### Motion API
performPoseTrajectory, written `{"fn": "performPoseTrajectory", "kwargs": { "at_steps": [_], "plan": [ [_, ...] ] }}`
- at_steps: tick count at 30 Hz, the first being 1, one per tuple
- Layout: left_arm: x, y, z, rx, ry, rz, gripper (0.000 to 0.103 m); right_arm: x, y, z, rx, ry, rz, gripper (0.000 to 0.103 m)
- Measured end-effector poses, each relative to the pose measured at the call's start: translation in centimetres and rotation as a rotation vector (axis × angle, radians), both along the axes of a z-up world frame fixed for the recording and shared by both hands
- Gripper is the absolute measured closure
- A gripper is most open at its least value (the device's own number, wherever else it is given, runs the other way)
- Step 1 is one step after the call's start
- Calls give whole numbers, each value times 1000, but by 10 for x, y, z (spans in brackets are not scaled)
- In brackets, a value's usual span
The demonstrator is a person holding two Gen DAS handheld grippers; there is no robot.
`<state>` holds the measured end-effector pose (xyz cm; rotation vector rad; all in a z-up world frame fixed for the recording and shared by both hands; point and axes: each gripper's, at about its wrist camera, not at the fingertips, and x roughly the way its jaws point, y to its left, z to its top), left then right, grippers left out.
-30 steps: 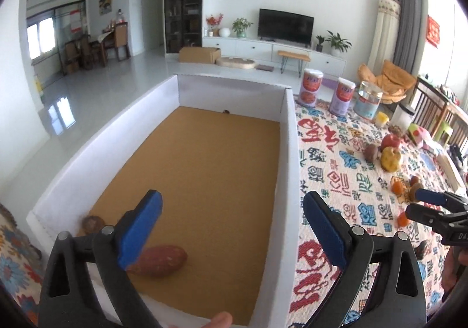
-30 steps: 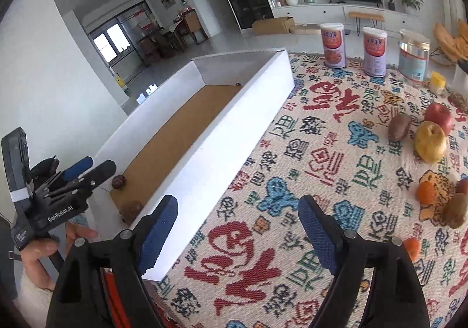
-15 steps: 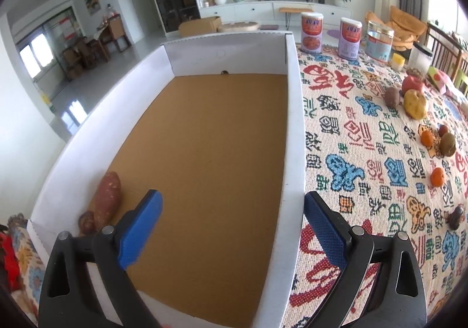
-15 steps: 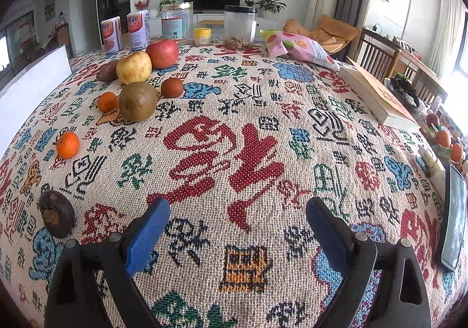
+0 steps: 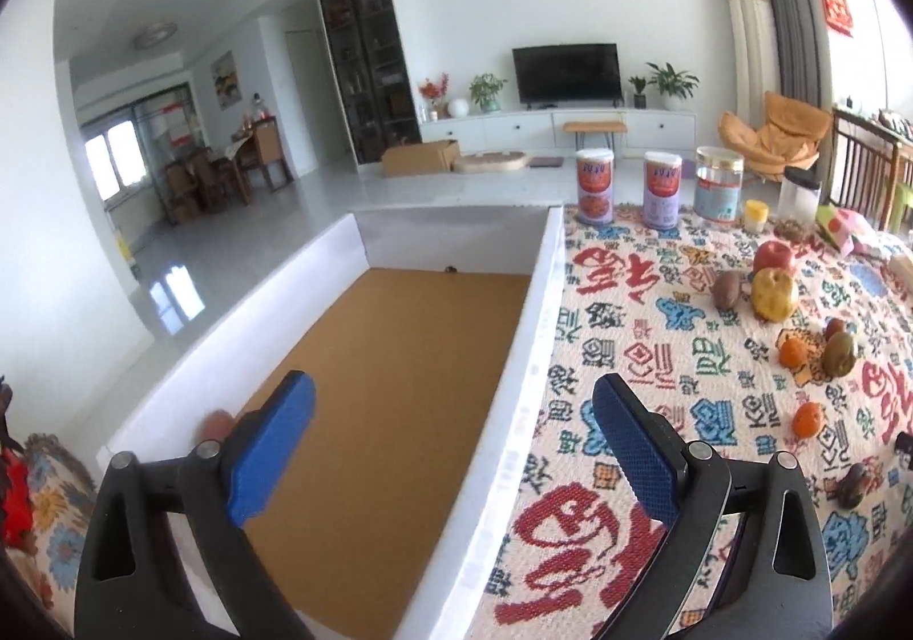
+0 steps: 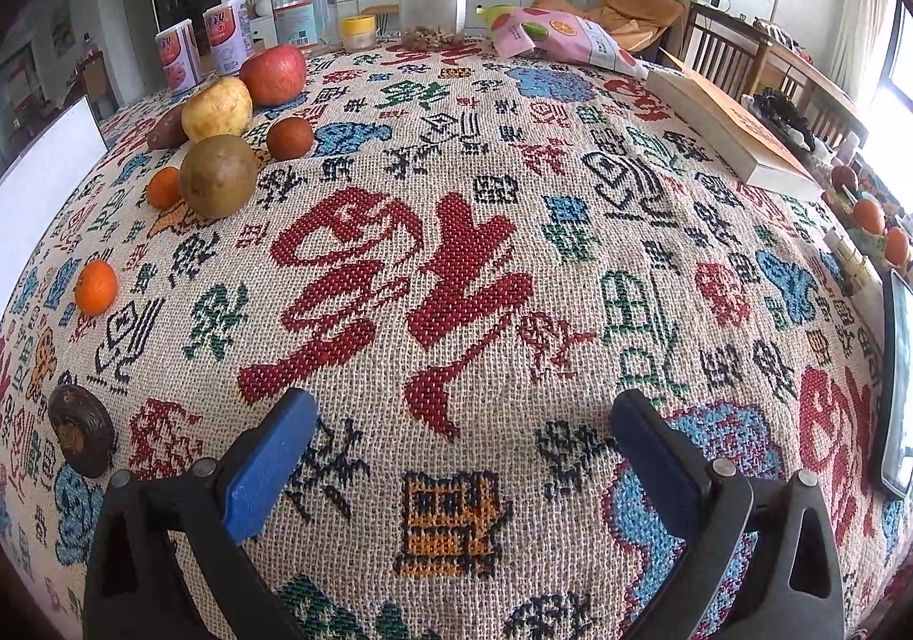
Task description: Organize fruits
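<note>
My left gripper [image 5: 456,414] hangs open and empty over the near end of the white box [image 5: 522,389] with a brown floor. A reddish sweet potato [image 5: 215,426] peeks out behind its left finger. On the patterned cloth lie a red apple [image 6: 274,73], a yellow pear [image 6: 217,109], a green-brown fruit [image 6: 217,176], a small brown fruit [image 6: 289,137], two oranges [image 6: 96,287] and a dark round fruit [image 6: 80,429]. My right gripper [image 6: 465,429] points down at bare cloth, its jaws opening with nothing between them; the fruits lie to its left.
Cans [image 6: 178,55], jars [image 6: 432,3] and a snack bag [image 6: 548,35] line the far edge of the table. A book [image 6: 736,132] and a phone [image 6: 896,383] lie at the right. The box's white wall [image 6: 48,172] borders the cloth on the left.
The left view has lifted and swung right, so the sweet potato is now mostly hidden. The right gripper swung from the box to the cloth, dipped lower, and its jaws spread wider.
</note>
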<state>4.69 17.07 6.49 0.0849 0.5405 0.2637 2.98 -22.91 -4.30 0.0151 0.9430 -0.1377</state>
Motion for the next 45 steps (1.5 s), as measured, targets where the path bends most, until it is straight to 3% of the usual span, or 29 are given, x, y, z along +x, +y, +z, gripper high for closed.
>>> {"fn": "performPoseTrajectory", "kwargs": {
  "at_steps": [3,5,8,11,14,19,22,45],
  "plan": [
    [-11,-38,12,-64,-40,-139,1,1,-1,-1,12,3,-2,0],
    [-12,-61,6,-134,-9,-228,1,1,0,-1,8,4,-2,0],
    [0,-88,-25,-254,97,-310,1,1,-1,-1,13,4,-2,0],
    [16,-103,-74,-299,222,-317,1,1,-1,-1,13,4,-2,0],
    [32,-110,-113,-280,333,-334,1,1,-1,-1,13,4,-2,0],
    [54,-113,-147,-108,399,-310,0,2,-1,-1,13,4,-1,0],
    [55,-99,-148,-177,388,-281,1,2,-1,-1,14,4,-2,0],
    [54,-100,-149,-168,369,-273,0,2,-1,-1,14,5,-2,0]
  ]
}}
